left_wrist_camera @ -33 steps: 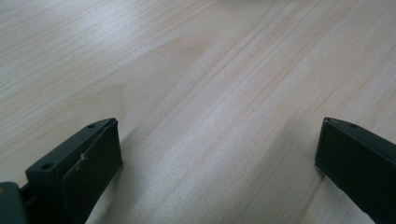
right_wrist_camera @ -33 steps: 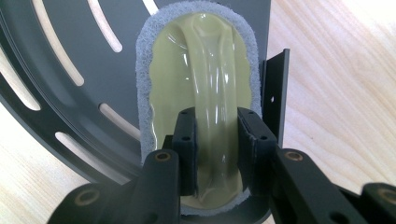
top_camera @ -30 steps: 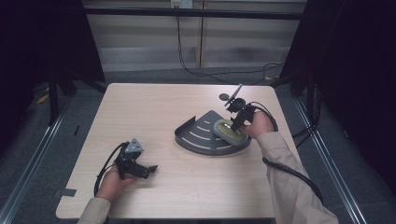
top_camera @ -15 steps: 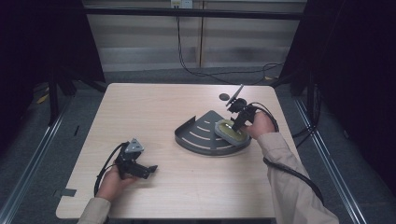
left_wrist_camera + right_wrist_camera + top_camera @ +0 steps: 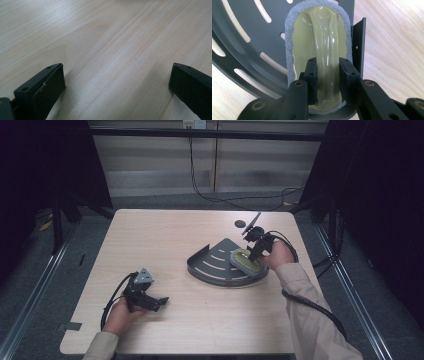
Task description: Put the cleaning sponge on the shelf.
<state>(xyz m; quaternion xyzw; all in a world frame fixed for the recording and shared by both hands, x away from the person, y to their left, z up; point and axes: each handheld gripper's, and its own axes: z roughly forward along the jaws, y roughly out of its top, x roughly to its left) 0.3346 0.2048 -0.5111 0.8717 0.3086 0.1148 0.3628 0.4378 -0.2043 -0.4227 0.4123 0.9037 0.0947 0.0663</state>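
Scrubber (image 5: 318,50), lying in the slotted dark tray (image 5: 215,265) at the desk's (image 5: 165,240) three o'clock, is gripped by its raised yellow handle, long axis aligned with the right claw (image 5: 328,80), while the left claw (image 5: 112,87) rests released at seven o'clock.

Pale wood table (image 5: 165,245), rounded corners, on grey floor (image 5: 30,285). Metal rails (image 5: 47,265) flank both sides. Grey panelled wall (image 5: 200,165) behind; black cables (image 5: 225,200) trail past far edge. Dark surrounds, dim light.
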